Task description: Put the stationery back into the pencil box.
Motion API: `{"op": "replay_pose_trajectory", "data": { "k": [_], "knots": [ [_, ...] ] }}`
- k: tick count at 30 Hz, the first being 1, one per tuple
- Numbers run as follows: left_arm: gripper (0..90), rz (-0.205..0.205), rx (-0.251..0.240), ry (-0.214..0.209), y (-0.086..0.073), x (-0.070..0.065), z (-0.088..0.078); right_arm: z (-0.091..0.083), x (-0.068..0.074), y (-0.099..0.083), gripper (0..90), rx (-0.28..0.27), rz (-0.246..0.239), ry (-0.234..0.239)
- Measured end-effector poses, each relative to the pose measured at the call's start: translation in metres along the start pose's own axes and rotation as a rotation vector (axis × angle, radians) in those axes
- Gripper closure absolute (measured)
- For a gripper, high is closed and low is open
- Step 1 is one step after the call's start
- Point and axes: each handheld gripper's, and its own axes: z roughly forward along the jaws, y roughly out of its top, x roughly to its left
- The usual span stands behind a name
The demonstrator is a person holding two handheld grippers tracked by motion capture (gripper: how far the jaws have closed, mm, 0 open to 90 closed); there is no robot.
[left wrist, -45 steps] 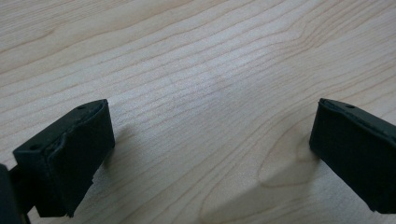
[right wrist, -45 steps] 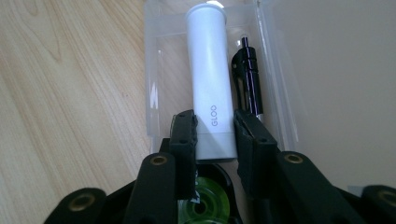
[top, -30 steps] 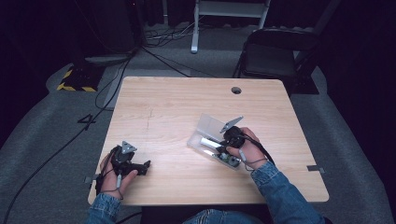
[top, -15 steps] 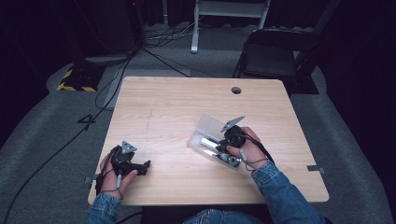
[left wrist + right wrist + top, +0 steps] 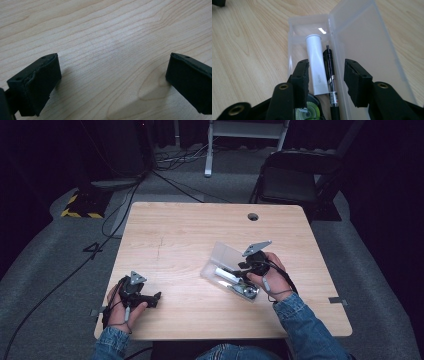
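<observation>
The right gripper (image 5: 325, 82) is held open over a clear plastic case (image 5: 362, 45), its white tube (image 5: 317, 67) and black pen (image 5: 330, 72) partly cut off below; the left gripper (image 5: 112, 82), likewise open, is seen above bare wood-grain table (image 5: 105, 30)
</observation>
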Motion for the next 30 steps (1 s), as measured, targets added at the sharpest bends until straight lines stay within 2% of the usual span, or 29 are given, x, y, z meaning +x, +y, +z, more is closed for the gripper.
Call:
{"op": "replay_pose_trajectory", "data": {
  "k": [8, 13, 20, 30],
  "knots": [
    [0.4, -0.003, -0.002, 0.003, -0.001, -0.001, 0.0, -0.026, -0.001, 0.005, 45.2, -0.093, -0.003, -0.042],
    [0.4, -0.003, 0.0, 0.001, -0.001, -0.001, 0.0, -0.042, -0.006, 0.001, 40.9, -0.138, 0.023, -0.069],
    [0.4, 0.0, -0.001, 0.004, 0.0, 0.0, 0.0, -0.064, -0.02, -0.013, 36.5, -0.174, 0.071, -0.113],
    [0.4, -0.007, -0.001, 0.004, 0.001, 0.0, 0.0, -0.084, -0.039, -0.035, 29.1, -0.186, 0.141, -0.152]
  ]
}}
